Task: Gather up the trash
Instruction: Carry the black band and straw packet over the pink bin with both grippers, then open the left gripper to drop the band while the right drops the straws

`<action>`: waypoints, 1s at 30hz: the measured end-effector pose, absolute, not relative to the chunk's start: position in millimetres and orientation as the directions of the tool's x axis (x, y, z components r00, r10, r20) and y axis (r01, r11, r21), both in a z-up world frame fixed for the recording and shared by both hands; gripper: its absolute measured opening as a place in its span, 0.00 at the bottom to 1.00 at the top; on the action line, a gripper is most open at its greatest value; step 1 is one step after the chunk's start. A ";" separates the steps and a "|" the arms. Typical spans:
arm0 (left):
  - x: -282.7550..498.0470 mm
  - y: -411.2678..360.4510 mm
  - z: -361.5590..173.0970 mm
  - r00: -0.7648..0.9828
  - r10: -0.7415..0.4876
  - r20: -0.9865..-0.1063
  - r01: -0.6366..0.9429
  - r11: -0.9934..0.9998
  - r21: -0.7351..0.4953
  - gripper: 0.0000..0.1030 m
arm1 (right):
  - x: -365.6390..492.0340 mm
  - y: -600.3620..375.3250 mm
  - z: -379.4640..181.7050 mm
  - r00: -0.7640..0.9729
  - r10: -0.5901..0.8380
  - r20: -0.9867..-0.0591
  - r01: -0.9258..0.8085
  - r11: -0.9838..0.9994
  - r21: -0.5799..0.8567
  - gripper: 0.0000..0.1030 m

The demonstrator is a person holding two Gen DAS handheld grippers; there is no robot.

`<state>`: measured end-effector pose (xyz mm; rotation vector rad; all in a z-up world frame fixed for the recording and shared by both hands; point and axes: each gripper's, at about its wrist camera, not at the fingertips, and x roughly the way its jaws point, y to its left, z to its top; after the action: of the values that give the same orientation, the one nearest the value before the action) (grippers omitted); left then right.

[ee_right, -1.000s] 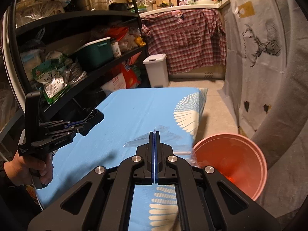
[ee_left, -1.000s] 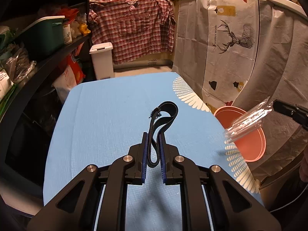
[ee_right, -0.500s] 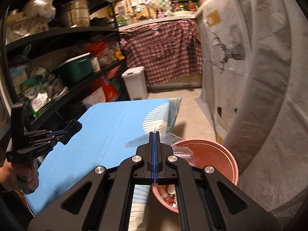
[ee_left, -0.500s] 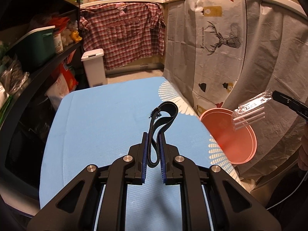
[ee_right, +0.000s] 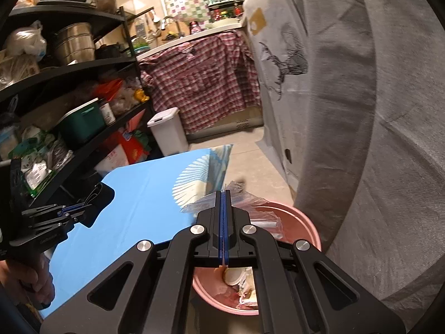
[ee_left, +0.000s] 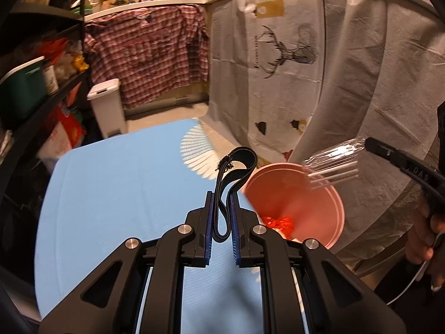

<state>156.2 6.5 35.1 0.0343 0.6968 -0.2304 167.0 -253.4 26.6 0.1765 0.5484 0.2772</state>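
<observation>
Two grippers: left gripper (ee_left: 221, 217) clamped on black strap (ee_left: 236, 172) mid-frame over blue table (ee_left: 116, 194); right gripper (ee_right: 223, 222) clamped on clear wrapper (ee_right: 250, 206) above pink bin (ee_right: 308, 228), lower center. Shelving (ee_right: 69, 83) left, plaid cloth (ee_right: 205, 83) behind.

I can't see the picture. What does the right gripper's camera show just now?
The right gripper is shut on a clear plastic wrapper, held above a pink bucket that already contains trash. To the left, the left gripper holds a black strap over a blue table.
</observation>
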 end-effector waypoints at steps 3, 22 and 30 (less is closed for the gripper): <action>164.0 -9.6 33.9 0.737 -0.214 -0.641 0.240 0.970 -0.047 0.11 | 170.2 -260.6 22.3 0.825 0.287 -0.487 -0.190 0.952 0.239 0.00; 221.3 -76.4 -2.1 0.674 -0.274 -0.686 0.321 0.945 -0.063 0.11 | 197.7 -276.5 -1.7 0.818 0.246 -0.520 -0.129 0.959 0.251 0.00; 237.6 -91.3 -19.0 0.645 -0.288 -0.708 0.341 0.937 -0.070 0.13 | 209.1 -277.7 -8.5 0.807 0.238 -0.541 -0.120 0.962 0.244 0.00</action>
<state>237.6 -91.3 -19.0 0.0716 0.7930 -0.3583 209.1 -277.7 -8.5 0.2021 0.6033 0.1932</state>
